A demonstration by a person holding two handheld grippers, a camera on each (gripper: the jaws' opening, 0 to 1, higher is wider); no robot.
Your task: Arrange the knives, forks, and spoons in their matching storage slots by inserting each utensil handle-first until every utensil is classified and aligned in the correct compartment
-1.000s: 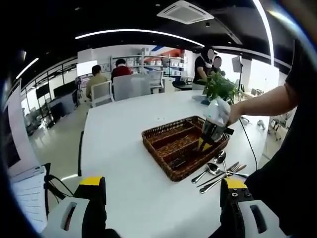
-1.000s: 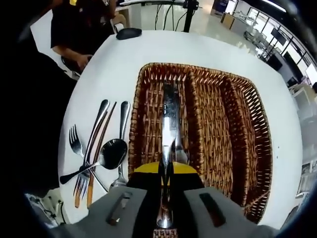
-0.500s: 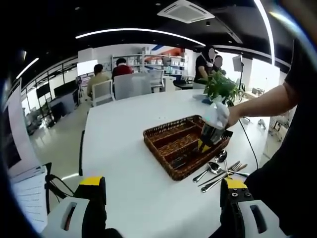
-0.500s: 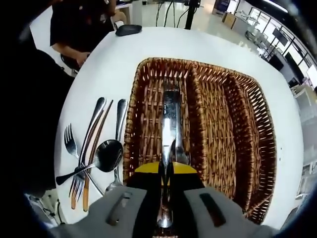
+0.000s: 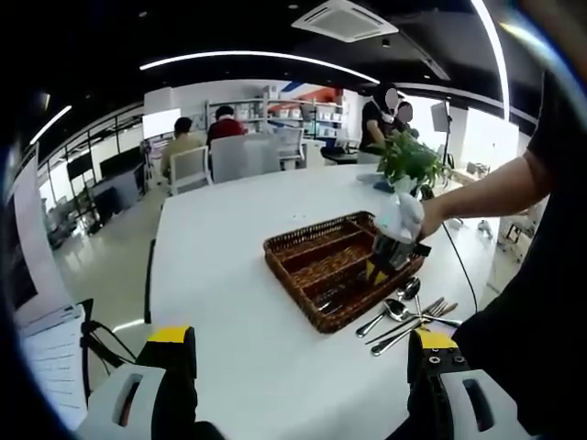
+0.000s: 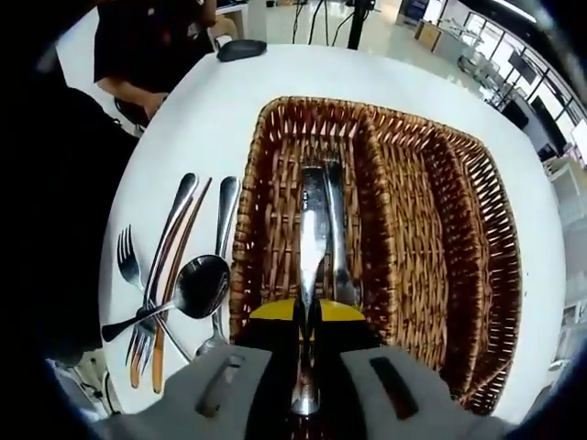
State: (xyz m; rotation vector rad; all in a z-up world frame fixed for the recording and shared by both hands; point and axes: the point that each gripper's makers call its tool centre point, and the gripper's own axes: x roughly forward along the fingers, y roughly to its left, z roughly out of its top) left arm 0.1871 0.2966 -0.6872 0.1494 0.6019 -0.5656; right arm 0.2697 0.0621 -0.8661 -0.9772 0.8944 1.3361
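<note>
While clamped in the right gripper (image 6: 305, 353), knife (image 6: 310, 266) points straight ahead down basket's (image 6: 459, 211) nearest slot. Lies parallel beside another knife (image 6: 337, 234). Left gripper (image 5: 298, 362) wide, well back.

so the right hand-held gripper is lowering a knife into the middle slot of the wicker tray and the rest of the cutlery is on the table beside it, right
Not the middle slot. In the right gripper view the right hand-held gripper holds the knife over the wicker tray's outer slot, the one nearest the loose cutlery. The rest is right: that cutlery lies on the table beside the tray.

Far level view; steep close-up; shared basket (image 5: 316, 266)
</note>
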